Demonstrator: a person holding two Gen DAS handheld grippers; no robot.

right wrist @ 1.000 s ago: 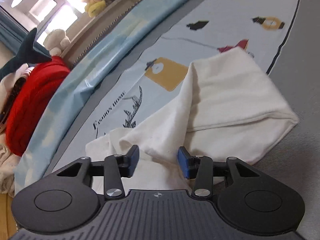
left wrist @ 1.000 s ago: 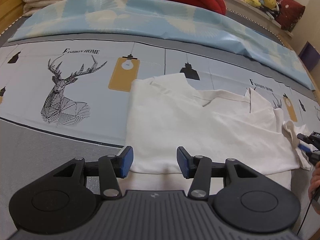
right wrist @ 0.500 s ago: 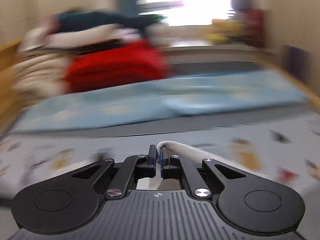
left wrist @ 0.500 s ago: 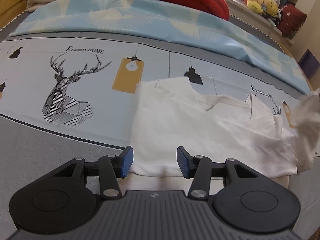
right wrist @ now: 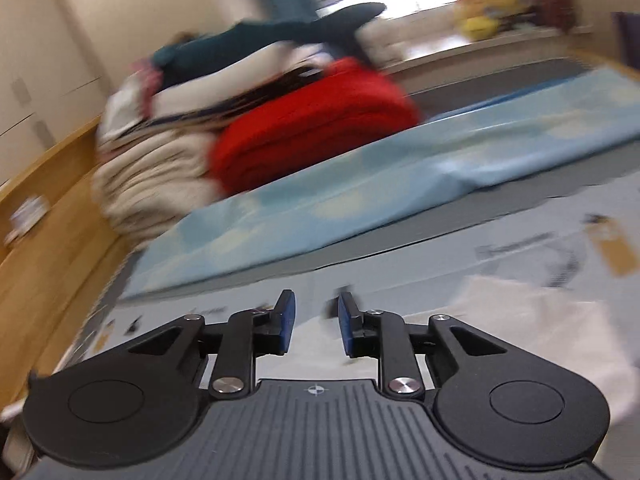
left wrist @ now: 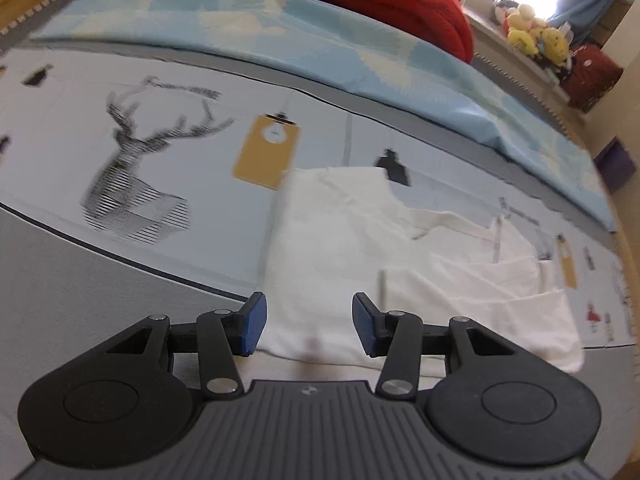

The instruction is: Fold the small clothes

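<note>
A bed (left wrist: 60, 272) in printed sheets carries a white garment (left wrist: 360, 256), part-folded, bare sheet left of it. The left gripper (left wrist: 308, 322) is closing, empty, over its near hem; the right gripper (right wrist: 313, 320) opens, released.

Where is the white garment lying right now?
In the left wrist view, the white garment lies flat on the printed bedsheet, right of the deer print, just beyond the left tongs.

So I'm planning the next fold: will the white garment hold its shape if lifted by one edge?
Probably not: the white garment lies limp in flat, creased layers on the bedsheet, so it would likely droop. It looks thin, so probably light.
</note>
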